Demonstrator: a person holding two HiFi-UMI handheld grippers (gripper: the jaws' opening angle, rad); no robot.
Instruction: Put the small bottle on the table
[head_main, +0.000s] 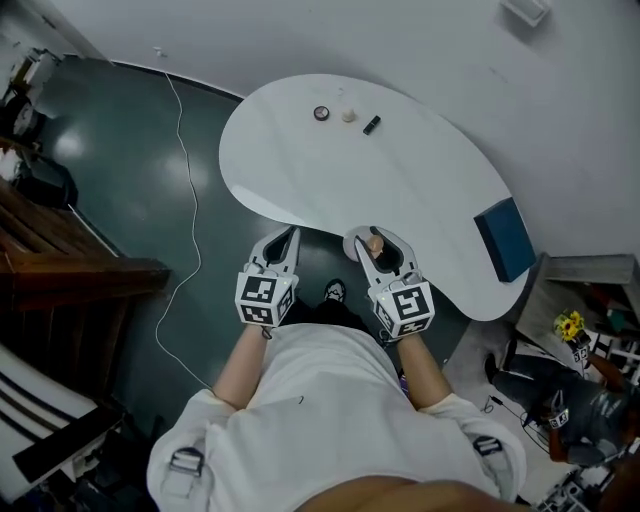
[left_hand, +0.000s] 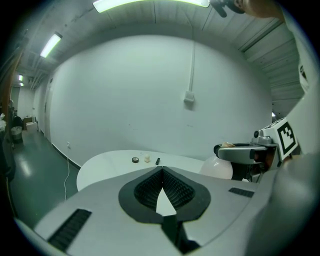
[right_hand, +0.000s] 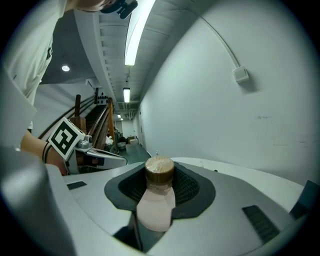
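Just off the near rim of the white table (head_main: 300, 170), the left gripper (head_main: 288, 240) hovers with its jaws pressed together and nothing between them. On the table's far side lie a dark ring (head_main: 321, 113), a small cream object (head_main: 348, 115) and a small black object (head_main: 371, 124). At the near rim, the right gripper (head_main: 377, 238) is clamped on the small bottle (right_hand: 156, 200), tan cap upward. A blue box (head_main: 503, 238) sits at the table's right end.

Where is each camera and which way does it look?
Head view: on the person's head, facing down at the white table; forearms, left gripper, right gripper show.
Left gripper view: on that gripper, along its shut jaws toward the table; right gripper shows.
Right gripper view: on that gripper, along jaws gripping the small bottle; left gripper shows.
Shared: all see the table.
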